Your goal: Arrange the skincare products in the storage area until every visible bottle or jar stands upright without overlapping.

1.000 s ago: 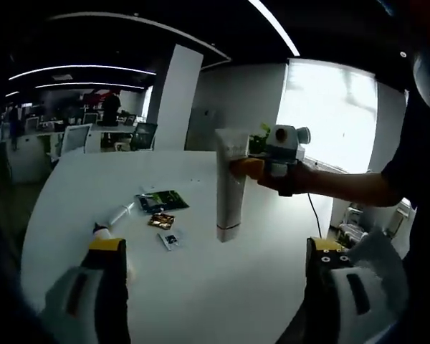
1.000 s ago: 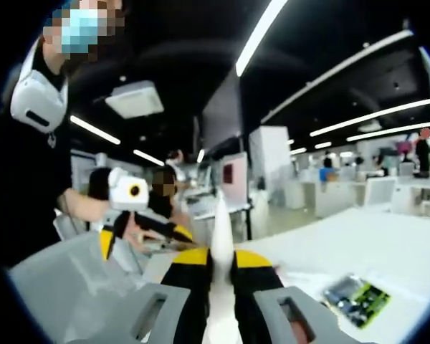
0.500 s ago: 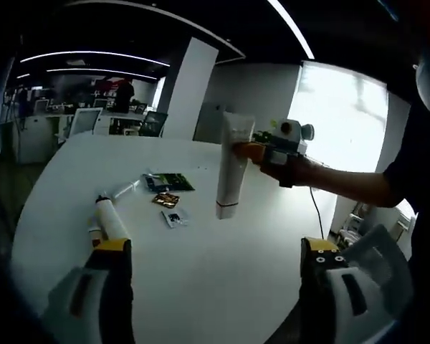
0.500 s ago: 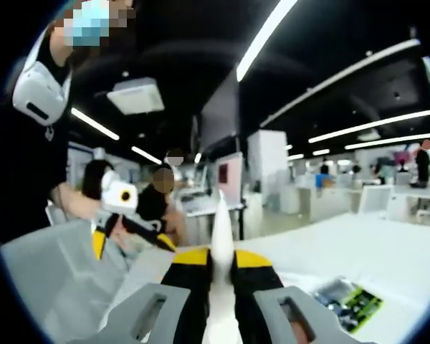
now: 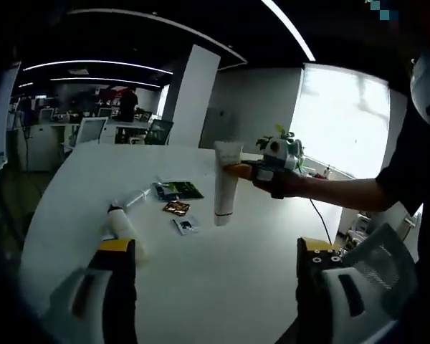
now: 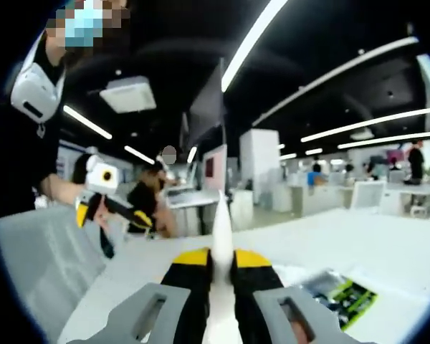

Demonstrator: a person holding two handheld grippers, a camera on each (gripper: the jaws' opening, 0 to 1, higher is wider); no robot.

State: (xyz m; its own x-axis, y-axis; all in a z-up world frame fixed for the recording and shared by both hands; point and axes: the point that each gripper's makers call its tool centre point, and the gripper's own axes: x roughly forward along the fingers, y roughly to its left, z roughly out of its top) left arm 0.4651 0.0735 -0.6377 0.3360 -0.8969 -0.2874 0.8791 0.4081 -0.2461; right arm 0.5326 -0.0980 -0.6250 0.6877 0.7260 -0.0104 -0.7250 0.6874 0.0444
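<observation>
Skincare tube (image 5: 225, 183), white and long, hangs cap-down above the desk (image 5: 222, 279), pinched near its flat crimped end by our right tool (image 5: 238, 170). In the right gripper view that crimped edge (image 6: 221, 229) rises thin between the yellow-padded jaws of the right tool (image 6: 221, 269), which are closed on it. Our left tool (image 5: 215, 287) stands open and empty, low over the desk. Just beyond its left jaw a white bottle (image 5: 122, 223) lies on its side, near some flat sachets (image 5: 178, 199).

We judge the tube light and soft-walled: it should dent under a hard squeeze and swing from the crimp. It looks top-heavy on its cap, so we would lower it slowly. The fallen bottle seems stiffer; we would grip it mid-body.
</observation>
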